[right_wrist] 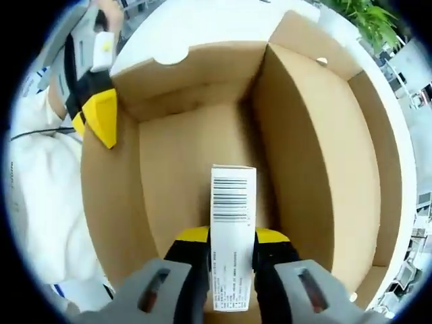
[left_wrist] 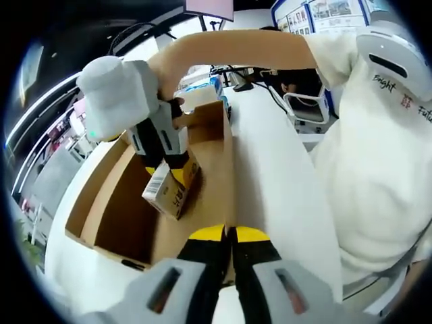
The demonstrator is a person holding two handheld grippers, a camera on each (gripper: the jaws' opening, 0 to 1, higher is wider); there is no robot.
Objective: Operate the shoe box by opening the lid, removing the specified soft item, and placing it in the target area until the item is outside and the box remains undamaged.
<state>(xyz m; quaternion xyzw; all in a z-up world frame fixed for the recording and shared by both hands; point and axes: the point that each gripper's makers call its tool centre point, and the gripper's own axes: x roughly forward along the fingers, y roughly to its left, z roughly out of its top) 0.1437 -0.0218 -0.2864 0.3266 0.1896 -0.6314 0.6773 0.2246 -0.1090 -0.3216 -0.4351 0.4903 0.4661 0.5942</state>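
Note:
An open brown cardboard shoe box (left_wrist: 115, 209) lies on a white table. My left gripper (left_wrist: 229, 235) is shut on the rim of the box's near side wall (left_wrist: 228, 169); the same gripper (right_wrist: 100, 121) appears in the right gripper view at the upper left, on the wall's edge. My right gripper (right_wrist: 233, 237) is shut on a small white carton (right_wrist: 233, 223) with a barcode, held above the box floor (right_wrist: 182, 155). In the left gripper view that right gripper (left_wrist: 165, 172) reaches down into the box with the carton (left_wrist: 169, 192) tilted in its jaws.
The white table (left_wrist: 283, 189) runs past the box on both sides. A person in a white shirt (left_wrist: 385, 169) stands close at the right. The box's open lid (right_wrist: 378, 169) lies flat beside it. Desks, a chair (left_wrist: 307, 108) and a plant (right_wrist: 368, 20) stand further off.

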